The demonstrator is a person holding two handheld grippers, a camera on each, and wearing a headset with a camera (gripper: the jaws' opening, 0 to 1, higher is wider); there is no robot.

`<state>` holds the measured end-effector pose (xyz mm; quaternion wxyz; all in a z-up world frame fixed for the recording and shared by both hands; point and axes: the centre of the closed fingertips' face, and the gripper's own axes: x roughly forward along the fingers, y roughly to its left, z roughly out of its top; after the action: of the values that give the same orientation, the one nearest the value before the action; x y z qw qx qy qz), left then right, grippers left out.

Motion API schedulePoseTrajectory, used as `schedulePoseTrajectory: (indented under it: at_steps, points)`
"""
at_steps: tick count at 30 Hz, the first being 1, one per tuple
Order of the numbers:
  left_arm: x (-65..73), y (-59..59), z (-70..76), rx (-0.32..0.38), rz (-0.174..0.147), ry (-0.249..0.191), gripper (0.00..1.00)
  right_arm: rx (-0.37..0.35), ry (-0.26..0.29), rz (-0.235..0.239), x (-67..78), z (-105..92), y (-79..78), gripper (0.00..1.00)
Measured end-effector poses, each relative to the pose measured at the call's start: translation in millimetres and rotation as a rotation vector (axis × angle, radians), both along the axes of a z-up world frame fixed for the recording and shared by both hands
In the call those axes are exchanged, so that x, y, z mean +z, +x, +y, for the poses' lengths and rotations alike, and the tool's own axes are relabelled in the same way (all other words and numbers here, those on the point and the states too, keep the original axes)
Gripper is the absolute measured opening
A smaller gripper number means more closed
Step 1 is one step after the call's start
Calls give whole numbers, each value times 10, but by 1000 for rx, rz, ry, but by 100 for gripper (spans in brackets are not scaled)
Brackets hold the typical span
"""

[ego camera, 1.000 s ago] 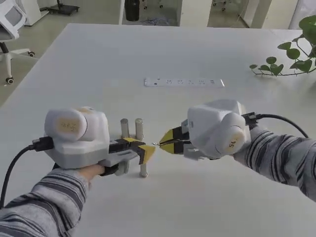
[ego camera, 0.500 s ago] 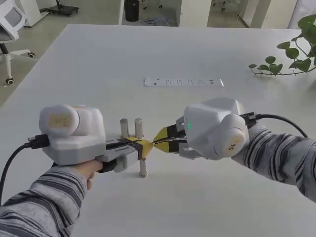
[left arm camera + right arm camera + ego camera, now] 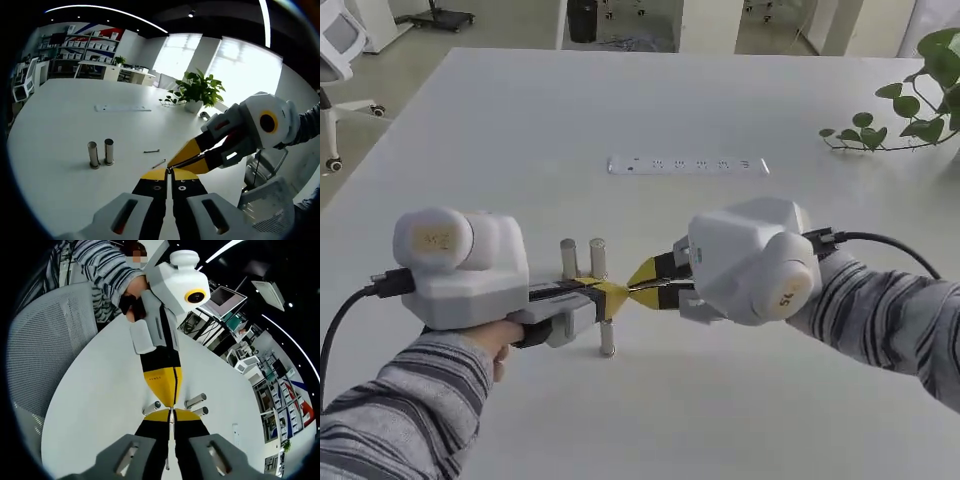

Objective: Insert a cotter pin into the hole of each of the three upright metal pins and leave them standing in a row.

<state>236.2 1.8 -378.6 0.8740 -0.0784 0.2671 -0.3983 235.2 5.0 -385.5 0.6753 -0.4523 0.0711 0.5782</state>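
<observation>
Meeting tip to tip now: left gripper [image 3: 616, 294] pinched closed, right gripper [image 3: 636, 290] clamped on a thin cotter pin [image 3: 171, 416]. One metal pin [image 3: 607, 338] stands just below those tips; two more pins [image 3: 568, 258] stand upright just behind the left gripper's jaws.

My left gripper [image 3: 172, 176] rises from the bottom, its yellow-tipped jaws drawn almost together. The right gripper [image 3: 178, 164] reaches in from the right, its narrowed yellow tips meeting mine. On the white table [image 3: 60, 125] two metal pins [image 3: 100, 153] stand upright side by side to my left. Two loose cotter pins [image 3: 155, 157] lie between them and my jaws. Farther off lie a power strip [image 3: 122, 108] and a plant [image 3: 197, 90].
</observation>
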Motion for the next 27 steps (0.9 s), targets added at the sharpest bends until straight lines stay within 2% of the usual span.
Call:
schedulePoseTrajectory:
  at_steps: [2, 4, 5, 9, 11, 13, 14, 16, 18, 20, 21, 22, 24, 27]
  points:
    - [-17, -15, -12, -25, -18, 39, 0, -3, -8, 3, -18, -7, -6, 0]
    - [0, 2, -14, -29, -46, 53, 0, -13, 3, 3, -13, -9, 3, 0]
    - [5, 4, -12, -42, -68, 68, 0, -23, 15, 12, -1, -10, 7, 0]
    - [19, 2, -13, -77, -106, 93, 0, -50, 50, 64, 28, -24, 18, 0]
    - [27, -2, -18, -103, -138, 120, 0, -63, 61, 87, 29, -40, 25, 0]
    - [17, -7, -9, -133, -173, 166, 0, -84, 90, 119, 39, -47, 30, 0]
    - [-11, -19, 1, -155, -188, 205, 0, -99, 111, 156, 39, -47, 20, 0]
    - [-19, -27, -3, -169, -203, 223, 0, -113, 130, 184, 40, -58, 22, 0]
    - [-29, -38, -2, -198, -229, 241, 0, -136, 142, 243, 6, -79, 3, 2]
    - [-63, -80, 5, -263, -269, 275, 0, -167, 169, 292, -8, -94, 1, 3]
    - [-93, -92, 23, -258, -262, 275, 0, -182, 198, 328, -5, -85, -14, 3]
    - [-112, -99, 33, -272, -268, 281, 0, -190, 205, 346, -14, -83, -20, 3]
    - [-134, -111, 55, -287, -277, 284, 0, -203, 201, 365, -48, -99, -22, 4]
    - [-133, -126, 98, -304, -285, 294, 0, -228, 221, 447, -111, -96, -82, 5]
